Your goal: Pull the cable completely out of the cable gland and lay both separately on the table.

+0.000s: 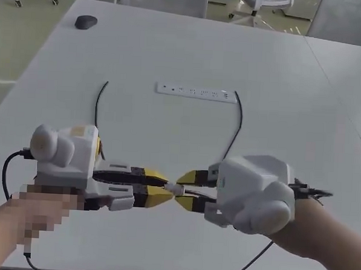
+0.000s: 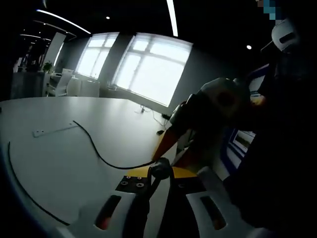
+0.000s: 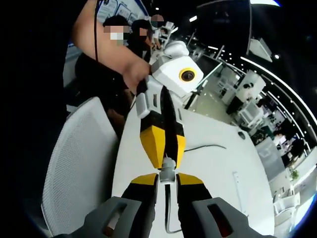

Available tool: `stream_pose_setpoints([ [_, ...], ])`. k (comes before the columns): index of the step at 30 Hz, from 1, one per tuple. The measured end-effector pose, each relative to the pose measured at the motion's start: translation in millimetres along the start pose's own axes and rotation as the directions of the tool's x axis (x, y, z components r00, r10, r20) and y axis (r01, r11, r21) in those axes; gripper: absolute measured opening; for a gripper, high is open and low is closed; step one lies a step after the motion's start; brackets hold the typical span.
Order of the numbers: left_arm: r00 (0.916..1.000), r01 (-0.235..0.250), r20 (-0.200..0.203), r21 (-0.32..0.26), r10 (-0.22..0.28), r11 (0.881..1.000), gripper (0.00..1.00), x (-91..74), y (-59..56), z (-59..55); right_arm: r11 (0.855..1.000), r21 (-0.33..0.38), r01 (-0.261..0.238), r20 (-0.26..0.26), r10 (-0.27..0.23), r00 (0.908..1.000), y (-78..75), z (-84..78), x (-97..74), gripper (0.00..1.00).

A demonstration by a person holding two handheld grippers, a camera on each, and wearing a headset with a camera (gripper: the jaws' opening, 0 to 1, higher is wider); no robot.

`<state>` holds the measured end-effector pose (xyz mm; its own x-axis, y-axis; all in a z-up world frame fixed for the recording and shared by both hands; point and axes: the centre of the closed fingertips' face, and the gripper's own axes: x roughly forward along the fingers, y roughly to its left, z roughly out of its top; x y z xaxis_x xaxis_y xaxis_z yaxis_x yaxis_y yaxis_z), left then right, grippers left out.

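The left gripper (image 1: 164,190) has its yellow jaws closed on the cable gland (image 1: 176,188). It holds the gland off the table (image 1: 173,50), over the middle of the near edge. The gland's long axis runs along that edge, in line with both grippers, and its cable end points at the right gripper (image 1: 190,189). That gripper meets it tip to tip. Its jaws stand narrowly apart, astride the cable (image 1: 237,123), and I cannot tell whether they press on anything.

The left hand (image 1: 40,215) comes in low from the left and the right wrist (image 1: 312,229) from the right, both grippers level.

The gland is a small, pale, stubby piece. The thin black cable is still in it; it passes under the right gripper and curves away to the right end of a white power strip (image 1: 198,92). Another black strand (image 1: 98,106) lies towards the left edge, and a mouse (image 1: 85,22) sits near the far left corner.
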<state>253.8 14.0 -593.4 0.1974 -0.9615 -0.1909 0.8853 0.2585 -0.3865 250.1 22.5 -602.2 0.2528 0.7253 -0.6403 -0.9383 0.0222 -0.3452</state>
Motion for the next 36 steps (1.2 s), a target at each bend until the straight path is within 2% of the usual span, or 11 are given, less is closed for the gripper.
stream_pose_setpoints([
  [3,1.0,-0.003,0.001,0.003,0.003,1.0,0.15,-0.2,1.1,0.7,0.995,0.099,0.023,0.016,-0.024,0.9996,-5.2,1.6,-4.1,0.22],
  [6,0.9998,-0.012,0.017,0.01,0.012,1.0,0.15,-2.7,3.3,6.6,0.983,0.177,0.041,0.045,-0.05,0.9977,-12.8,1.9,-13.0,0.23],
  [9,0.9993,-0.021,0.033,0.053,0.019,0.998,0.15,-4.4,4.2,13.9,0.951,0.306,0.049,0.094,-0.082,0.9922,-18.2,1.8,-20.7,0.22],
  [10,0.9992,-0.021,0.036,0.059,0.019,0.998,0.15,-4.9,3.8,15.3,0.926,0.375,0.056,0.125,-0.11,0.986,-22.0,1.1,-23.4,0.25],
  [11,0.9988,-0.026,0.044,0.079,0.022,0.997,0.15,-5.7,4.5,18.3,0.916,0.392,0.085,0.103,-0.136,0.9853,-25.5,-5.3,-25.5,0.27],
  [14,0.9979,-0.034,0.059,0.099,0.028,0.995,0.15,-7.2,5.7,23.5,0.924,0.349,0.156,0.028,-0.177,0.9839,-28.7,-22.0,-28.3,0.21],
  [18,0.9977,-0.046,0.056,0.127,0.039,0.991,0.15,-7.3,7.9,25.6,0.913,0.32,0.253,0.003,-0.268,0.9633,-35.6,-22.5,-29.3,0.18],
  [24,0.9971,-0.059,0.056,0.123,0.053,0.991,0.15,-5.5,12.8,25.6,0.92,0.244,0.305,-0.028,-0.308,0.951,-35.2,-18.3,-20.2,0.16],
  [29,0.9963,-0.072,0.055,0.113,0.066,0.991,0.15,-3.2,16.1,25.7,0.92,0.235,0.313,-0.022,-0.317,0.9481,-33.1,-12.8,-15.0,0.09],
  [31,0.9957,-0.079,0.056,0.104,0.073,0.991,0.15,-2.6,17.7,26.4,0.916,0.207,0.343,-0.041,-0.342,0.9387,-35.7,-14.4,-14.6,0.08],
  [36,0.9956,-0.079,0.057,0.098,0.074,0.992,0.15,-1.2,18.8,26.9,0.905,0.215,0.366,-0.068,-0.36,0.9303,-41.0,-17.7,-14.3,0.05],
])
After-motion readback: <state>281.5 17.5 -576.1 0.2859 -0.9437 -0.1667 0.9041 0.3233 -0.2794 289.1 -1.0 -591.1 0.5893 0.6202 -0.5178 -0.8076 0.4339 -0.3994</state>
